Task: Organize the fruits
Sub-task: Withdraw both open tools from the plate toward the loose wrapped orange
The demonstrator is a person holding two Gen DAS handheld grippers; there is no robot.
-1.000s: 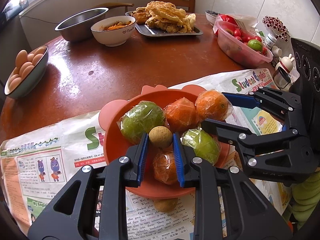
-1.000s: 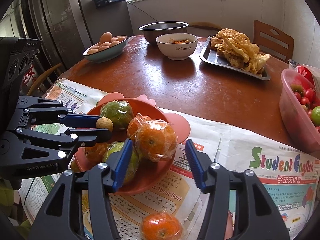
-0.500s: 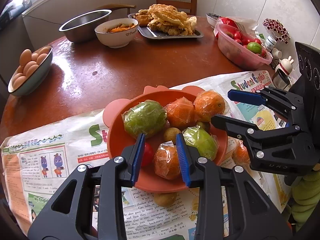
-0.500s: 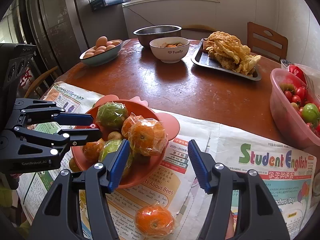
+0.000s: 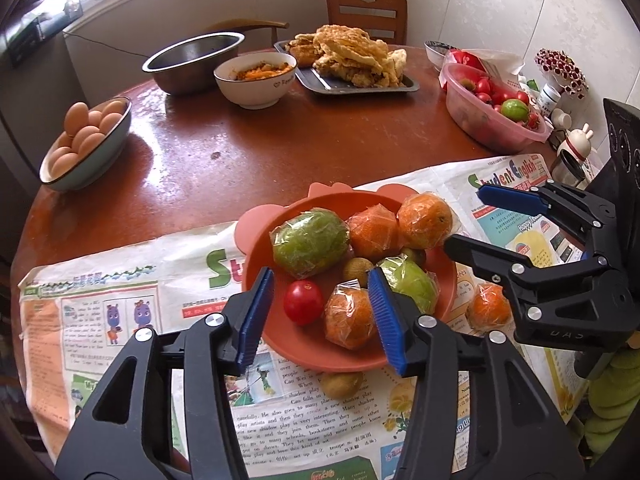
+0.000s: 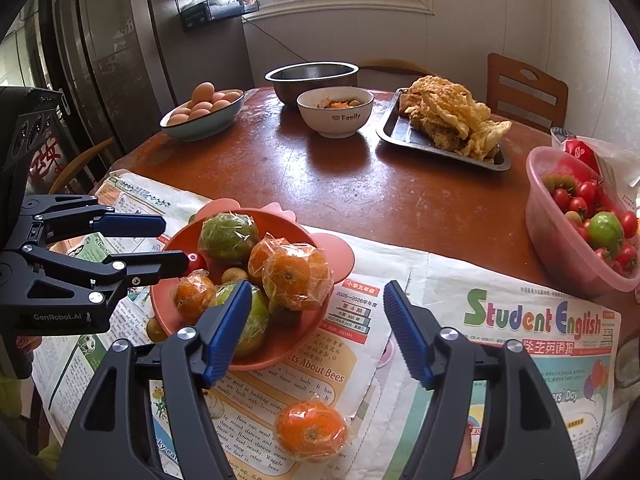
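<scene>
A: Looking from the left, my left gripper (image 5: 320, 316) has just been opening above the orange bowl (image 5: 256, 256). Nothing is between its jaws.

B: What's done?

A: I think most fruit is in the bowl. A longan (image 5: 342, 384) lies beside it. A wrapped orange (image 6: 311, 430) waits on the newspaper (image 6: 500, 320). My right gripper (image 6: 320, 334), just widened, hangs empty above it.

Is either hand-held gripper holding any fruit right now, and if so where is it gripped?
Nothing is held. The left hand-held gripper and right hand-held gripper have both just been opening, with nothing pressed between their pads.
</scene>
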